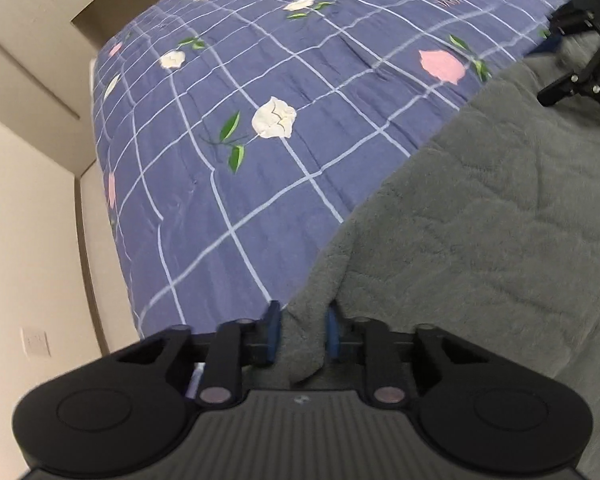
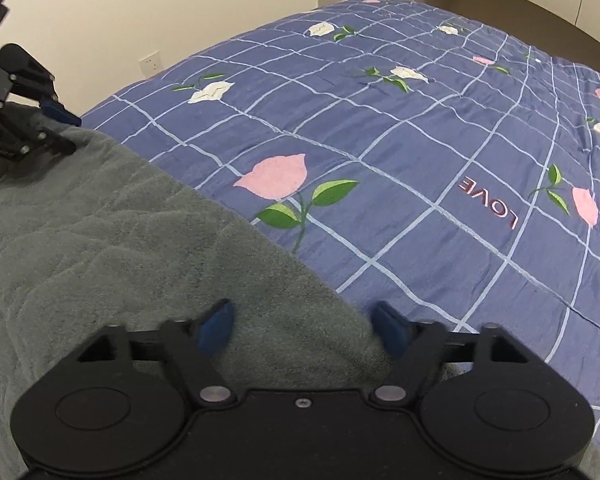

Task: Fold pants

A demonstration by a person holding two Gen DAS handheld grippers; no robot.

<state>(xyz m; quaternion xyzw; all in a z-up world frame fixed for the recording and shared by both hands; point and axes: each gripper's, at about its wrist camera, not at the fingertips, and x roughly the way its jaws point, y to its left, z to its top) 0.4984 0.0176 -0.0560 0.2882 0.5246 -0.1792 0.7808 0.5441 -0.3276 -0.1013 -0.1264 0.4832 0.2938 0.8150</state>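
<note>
Grey pants (image 1: 480, 220) lie spread on the quilt (image 1: 260, 160). The left gripper (image 1: 303, 330) pinches a fold at their edge between narrowly parted jaws. The right gripper (image 2: 306, 326), jaws wide, straddles the fabric edge without clamping it.

Blue flowered bed quilt (image 2: 400, 152) under grey fleece pants (image 2: 112, 236) at its edge

Left gripper (image 1: 303, 334) pinching grey pants (image 1: 480, 216) edge on floral quilt (image 1: 260, 92)
</note>
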